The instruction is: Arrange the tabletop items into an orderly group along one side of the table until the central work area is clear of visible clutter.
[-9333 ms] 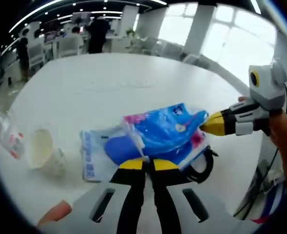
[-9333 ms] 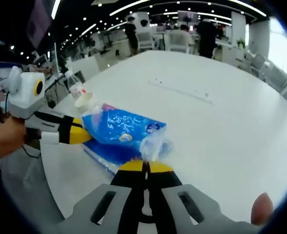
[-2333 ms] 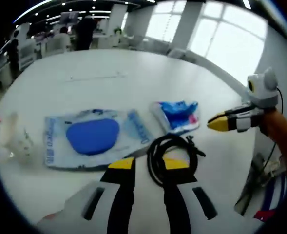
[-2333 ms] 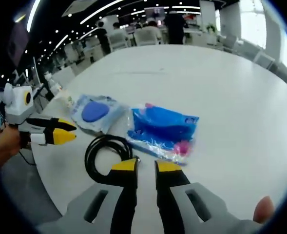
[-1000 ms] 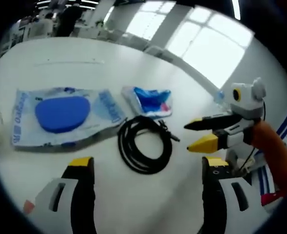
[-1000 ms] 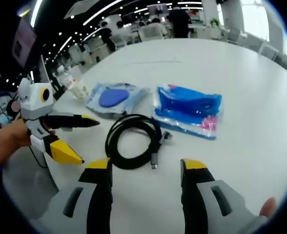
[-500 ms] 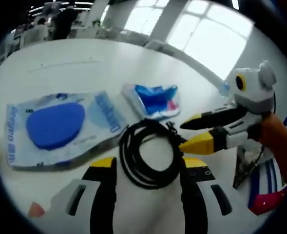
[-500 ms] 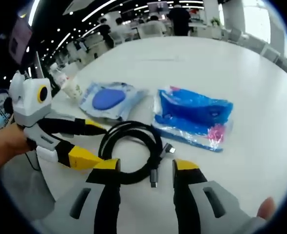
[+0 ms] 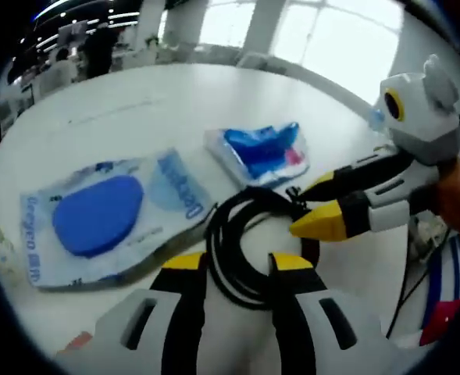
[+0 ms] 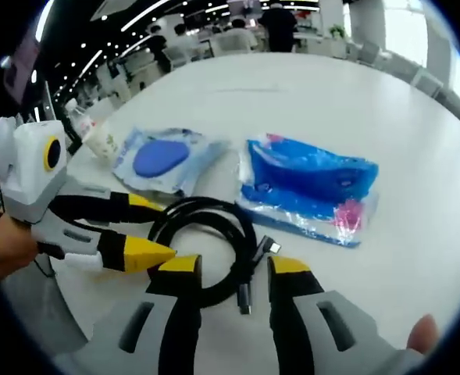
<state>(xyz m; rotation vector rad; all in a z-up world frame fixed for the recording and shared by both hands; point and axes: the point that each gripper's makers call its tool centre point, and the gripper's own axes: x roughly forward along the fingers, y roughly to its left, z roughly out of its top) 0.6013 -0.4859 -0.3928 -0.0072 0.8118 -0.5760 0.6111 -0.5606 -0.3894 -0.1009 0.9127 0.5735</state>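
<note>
A coiled black cable [image 9: 249, 234] lies on the white table [image 9: 136, 109]. My left gripper [image 9: 237, 262] stands open with the coil's left strands between its yellow tips. My right gripper [image 9: 321, 205] comes in from the right, open, its tips around the coil's right side. In the right gripper view the cable [image 10: 206, 246] lies just ahead of my open right gripper [image 10: 233, 266], and the left gripper [image 10: 151, 228] straddles its left arc. Beyond lie a clear pack with a blue oval [image 9: 97, 215] [image 10: 163, 160] and a crinkled blue packet [image 9: 261, 148] [image 10: 308, 191].
A bottle and a cup [image 10: 97, 137] stand near the table's left edge. The far table [image 10: 331, 101] stretches bare toward chairs and people at the back. A hand [image 9: 456, 195] holds the right gripper near the table's edge.
Both grippers have moved in on the cable and their jaws have narrowed around the coil. The two packs lie where they were 2.3 s ago.
</note>
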